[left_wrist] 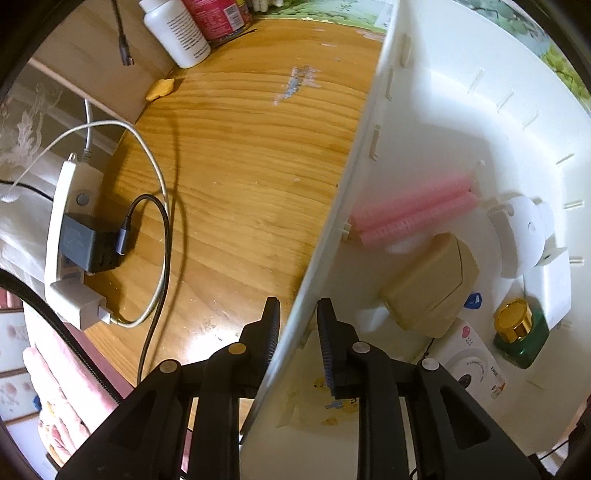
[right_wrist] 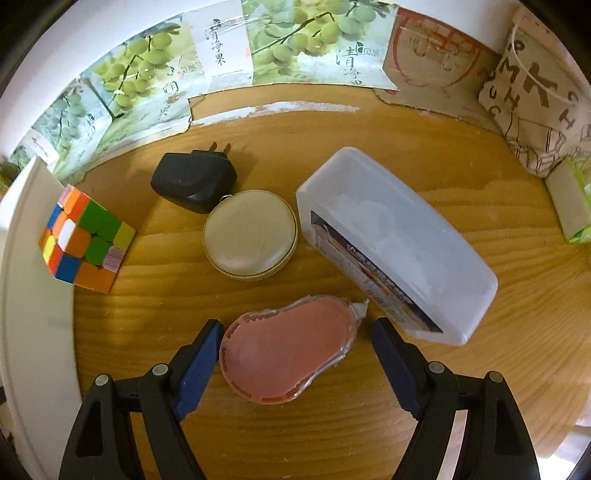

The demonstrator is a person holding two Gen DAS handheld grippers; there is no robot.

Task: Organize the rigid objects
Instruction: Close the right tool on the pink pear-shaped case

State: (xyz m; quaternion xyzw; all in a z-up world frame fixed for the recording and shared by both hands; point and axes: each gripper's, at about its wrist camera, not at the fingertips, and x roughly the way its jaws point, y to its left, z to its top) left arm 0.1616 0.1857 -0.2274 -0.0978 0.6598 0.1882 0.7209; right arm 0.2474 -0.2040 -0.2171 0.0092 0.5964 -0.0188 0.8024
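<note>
In the left wrist view my left gripper (left_wrist: 295,314) is shut on the side wall of a white storage bin (left_wrist: 354,166), one finger outside, one inside. Inside the bin lie pink rollers (left_wrist: 413,210), a beige box (left_wrist: 432,280), a white round device (left_wrist: 521,236), a green jar with a gold lid (left_wrist: 517,332) and a white camera (left_wrist: 476,365). In the right wrist view my right gripper (right_wrist: 295,332) is open, its fingers on either side of a pink pear-shaped case (right_wrist: 288,354) on the wooden table. Beyond it lie a round beige case (right_wrist: 249,240), a black plug adapter (right_wrist: 194,181), a clear plastic box (right_wrist: 395,243) and a colour cube (right_wrist: 85,243).
The bin's white rim (right_wrist: 33,295) runs along the left in the right wrist view. A power strip (left_wrist: 70,229) with chargers and cables sits at the table's left edge. White and red bottles (left_wrist: 177,29) stand at the back. Printed cardboard (right_wrist: 277,48) and a cloth bag (right_wrist: 539,99) line the back.
</note>
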